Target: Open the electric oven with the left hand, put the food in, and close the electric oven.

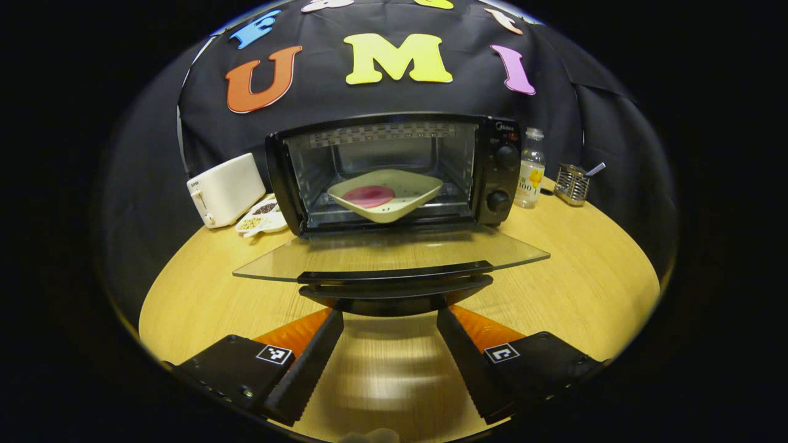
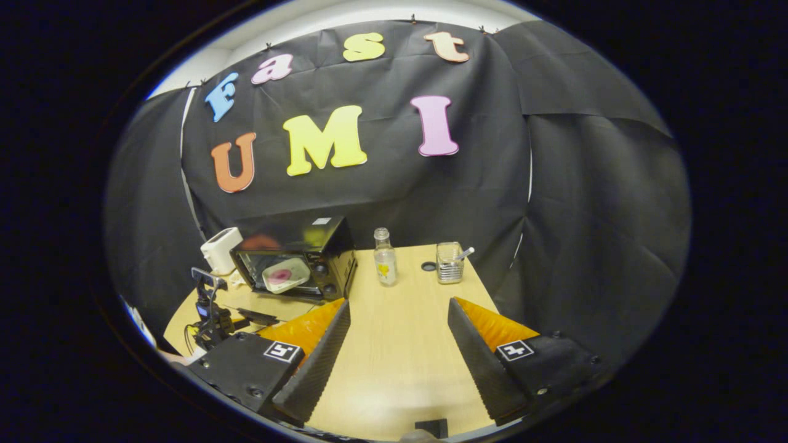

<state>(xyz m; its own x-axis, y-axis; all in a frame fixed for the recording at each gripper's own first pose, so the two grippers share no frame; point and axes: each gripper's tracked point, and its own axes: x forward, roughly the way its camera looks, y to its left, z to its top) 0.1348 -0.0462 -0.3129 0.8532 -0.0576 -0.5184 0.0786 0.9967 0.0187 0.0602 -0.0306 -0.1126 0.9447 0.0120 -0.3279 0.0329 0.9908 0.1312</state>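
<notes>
Left claw spread wide, gripping nothing, low over the table, just short of the door handle and lined up with it. Handle between the two fingers' lines but apart from both. Oven straight ahead, glass door dropped flat toward the claw. Dish on the rack inside, tilted, with a red slice of food on it. Toaster and a small plate of snacks left of the oven; bottle and wire holder to its right.

Right claw likewise wide apart and empty, well back from the oven, over bare table. Oven off to the front-left of it, dish visible inside; bottle and holder ahead.
</notes>
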